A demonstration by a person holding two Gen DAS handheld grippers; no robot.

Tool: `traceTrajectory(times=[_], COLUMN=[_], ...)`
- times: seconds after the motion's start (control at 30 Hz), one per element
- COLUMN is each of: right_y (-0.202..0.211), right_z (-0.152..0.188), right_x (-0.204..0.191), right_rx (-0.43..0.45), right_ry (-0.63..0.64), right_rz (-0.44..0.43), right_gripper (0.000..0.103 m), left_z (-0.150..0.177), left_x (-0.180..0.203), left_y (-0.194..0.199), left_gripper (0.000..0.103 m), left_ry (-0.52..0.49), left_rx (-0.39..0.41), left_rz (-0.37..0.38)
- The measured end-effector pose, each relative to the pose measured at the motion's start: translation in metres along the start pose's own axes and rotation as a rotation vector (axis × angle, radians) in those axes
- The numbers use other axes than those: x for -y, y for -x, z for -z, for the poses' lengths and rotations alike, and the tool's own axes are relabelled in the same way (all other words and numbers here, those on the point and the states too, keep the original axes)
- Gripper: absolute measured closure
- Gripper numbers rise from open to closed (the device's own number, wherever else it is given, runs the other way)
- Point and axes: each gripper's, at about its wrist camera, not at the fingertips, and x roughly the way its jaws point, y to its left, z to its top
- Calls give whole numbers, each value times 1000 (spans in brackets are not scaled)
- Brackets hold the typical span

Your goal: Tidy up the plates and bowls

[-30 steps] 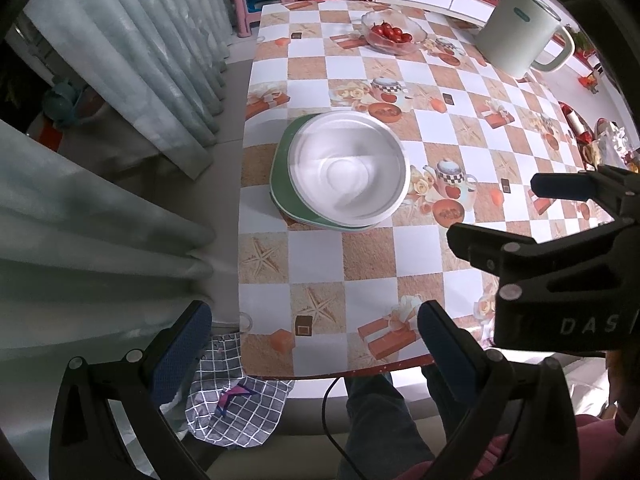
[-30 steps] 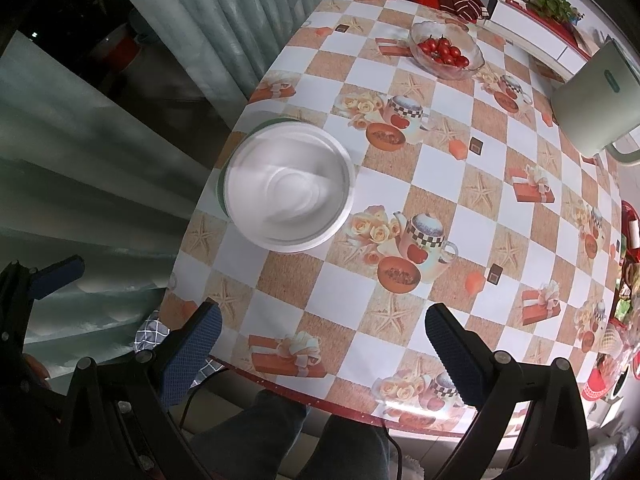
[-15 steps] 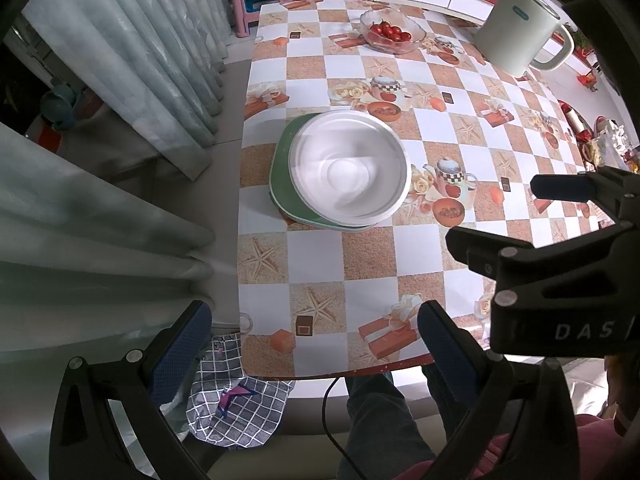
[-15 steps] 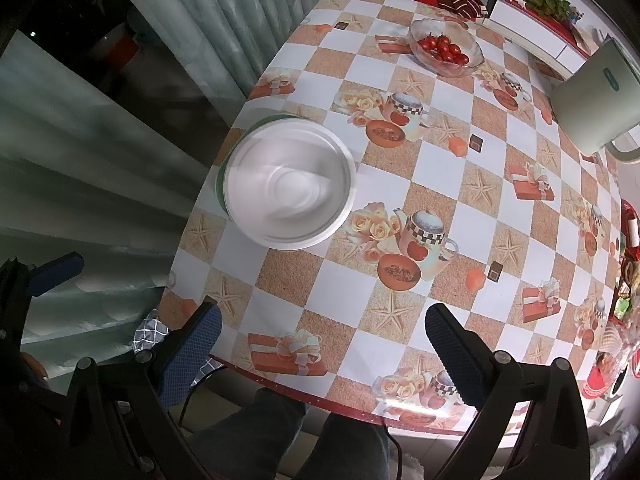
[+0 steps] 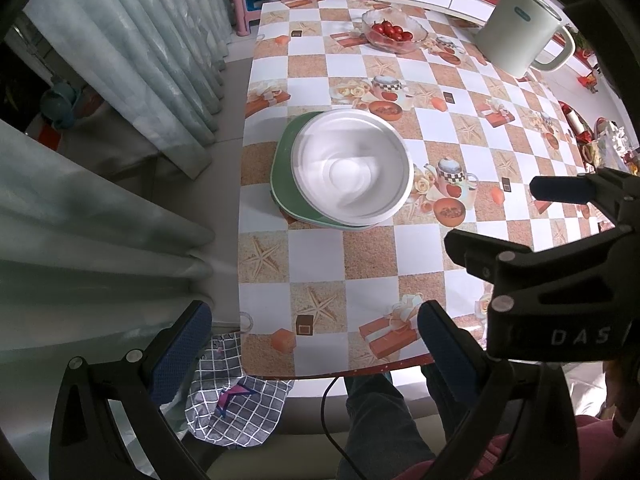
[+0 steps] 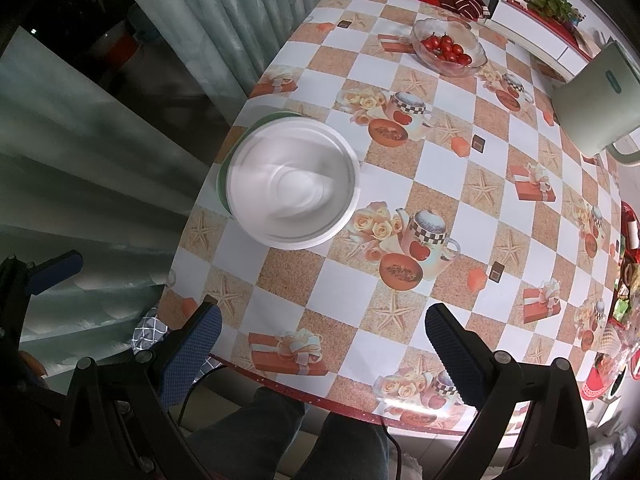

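Observation:
A white bowl [image 5: 352,172] sits stacked on a green plate [image 5: 286,184] near the table's left edge; the stack also shows in the right wrist view, with the bowl [image 6: 292,182] covering most of the green plate [image 6: 222,178]. My left gripper [image 5: 314,340] is open and empty, held above the table's near edge. My right gripper [image 6: 322,342] is open and empty, also above the near edge. The right gripper's body shows at the right of the left wrist view [image 5: 560,280].
A glass bowl of cherry tomatoes [image 5: 394,32] and a pale kettle [image 5: 520,36] stand at the far end of the checkered table [image 5: 400,256]. Curtains [image 5: 132,60] hang left of the table. A checked cloth [image 5: 240,404] lies below the near edge.
The right gripper has drifted slightly toward the table; the bowl and plate stack has not moved.

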Motion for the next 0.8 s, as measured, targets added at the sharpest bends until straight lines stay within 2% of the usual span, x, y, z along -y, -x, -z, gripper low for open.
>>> traceTrajectory(times=[0.8], right_y=[-2], right_z=[-11], right_x=[-4], right_rx=[-5], right_ry=[61], right_rz=[29], right_gripper=[0], left_z=[-12], left_x=[-13], left_y=[-11], left_gripper=[0], left_ry=[-14], left_rx=[-6], left_rz=[-16])
